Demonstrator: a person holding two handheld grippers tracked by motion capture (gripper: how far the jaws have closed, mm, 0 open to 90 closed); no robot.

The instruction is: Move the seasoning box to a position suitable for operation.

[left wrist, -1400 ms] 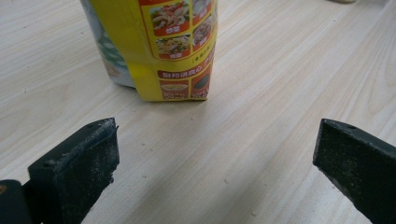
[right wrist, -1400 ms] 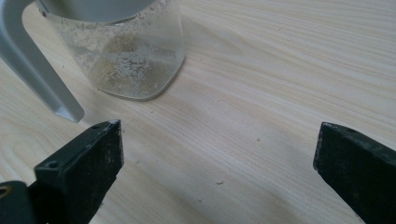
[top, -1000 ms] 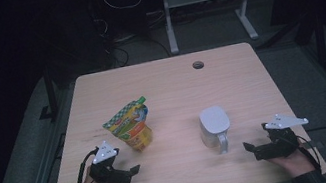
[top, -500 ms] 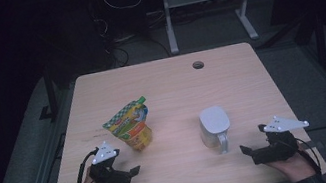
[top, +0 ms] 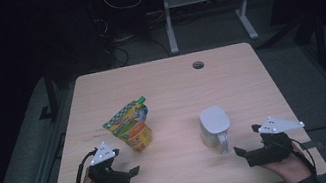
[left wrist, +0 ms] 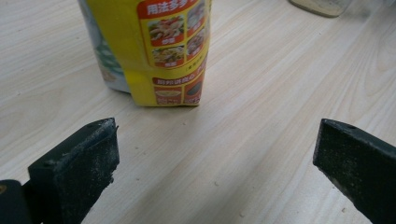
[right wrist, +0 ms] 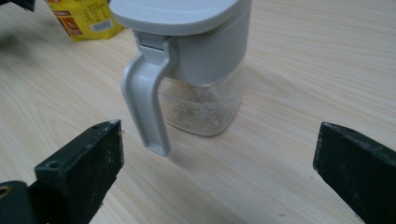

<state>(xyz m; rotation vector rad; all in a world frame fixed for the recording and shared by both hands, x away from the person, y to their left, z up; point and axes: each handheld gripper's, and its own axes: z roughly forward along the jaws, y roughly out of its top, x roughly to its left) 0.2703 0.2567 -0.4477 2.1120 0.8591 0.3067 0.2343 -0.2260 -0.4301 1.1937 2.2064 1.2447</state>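
- Left gripper view has my left tongs (left wrist: 212,154) spread wide with nothing between the jaws, low over the wooden table (left wrist: 261,116); the yellow seasoning pouch (left wrist: 154,51) stands just ahead, apart from both jaws and off toward the left one. If I close from here, I judge the left jaw would catch the pouch's edge and nudge it rather than grip it.
- That pouch is soft and leans on a narrow folded base. A push from one side could tip it flat, and a hard squeeze near its top might force the contents up toward the spout.
- Right gripper view has my right tongs (right wrist: 217,163) likewise spread and empty, aimed at the lidded glass jar (right wrist: 201,65), whose grey handle (right wrist: 147,109) hangs toward the left jaw but is not touching it.
- The handle is slim and curved; pinched near its free lower end, I think it could slip out or swing the jar round. The jar's smooth glass walls would also be slippery to clamp.
- The grey lid (right wrist: 177,14) looks hinged at the handle; lifting by the handle alone could pop it, and the powdery residue inside might spill.
- High view puts the pouch (top: 130,125) and jar (top: 214,127) well apart on the table (top: 159,79), each near its own tongs, left (top: 132,171) and right (top: 238,151), so crowding is not my worry; a toppled pouch is.
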